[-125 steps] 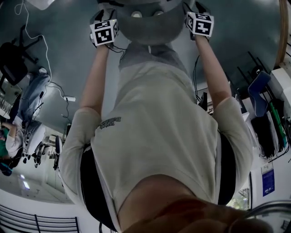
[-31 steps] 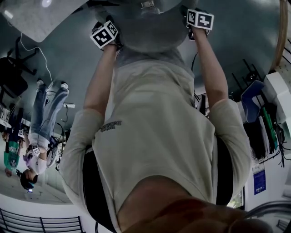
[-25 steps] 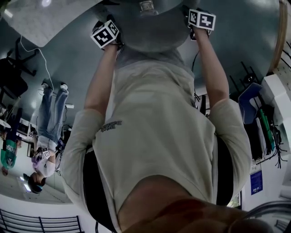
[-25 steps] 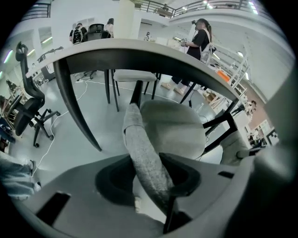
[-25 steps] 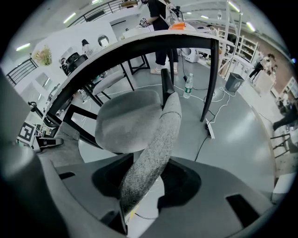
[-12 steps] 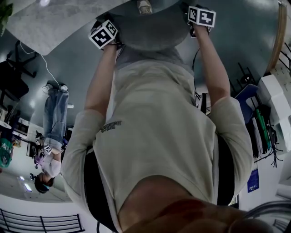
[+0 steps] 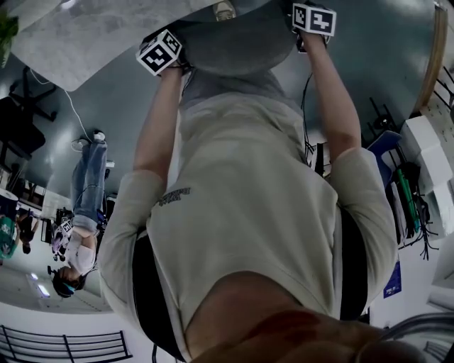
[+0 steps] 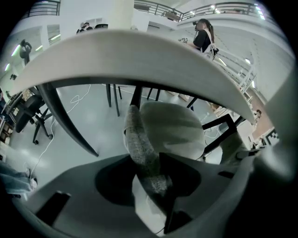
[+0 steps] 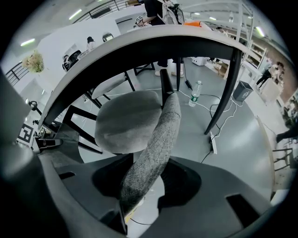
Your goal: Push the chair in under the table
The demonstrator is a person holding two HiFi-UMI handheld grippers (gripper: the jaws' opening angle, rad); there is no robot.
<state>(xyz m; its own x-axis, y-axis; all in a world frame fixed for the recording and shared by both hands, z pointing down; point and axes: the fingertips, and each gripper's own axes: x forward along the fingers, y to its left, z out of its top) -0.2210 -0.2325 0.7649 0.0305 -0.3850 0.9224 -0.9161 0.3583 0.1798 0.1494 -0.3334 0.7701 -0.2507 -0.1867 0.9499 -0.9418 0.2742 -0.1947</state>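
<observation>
The chair has a grey fabric backrest (image 7: 234, 46) and a round pale seat (image 9: 128, 121). In the left gripper view my left gripper (image 8: 150, 183) is shut on the backrest's top edge (image 8: 142, 148). My right gripper (image 9: 139, 188) is shut on the same edge (image 9: 156, 144) further along. The pale table top (image 8: 139, 60) arches over the seat (image 8: 172, 128) in both gripper views, with dark table legs (image 8: 65, 118) (image 9: 226, 83) to either side. In the head view the marker cubes (image 7: 159, 51) (image 7: 313, 19) flank the backrest and the table (image 7: 92, 35) fills the top left.
A water bottle (image 9: 195, 100) and a power strip (image 9: 213, 142) with cables lie on the floor beyond the table. A person in jeans (image 7: 85, 205) stands at the left, near a black office chair (image 7: 18, 106). Shelving (image 7: 425, 163) lines the right side.
Both grippers and the chair have moved toward the table, whose top now covers more of the head view's upper left. The bystander at the left has shifted position.
</observation>
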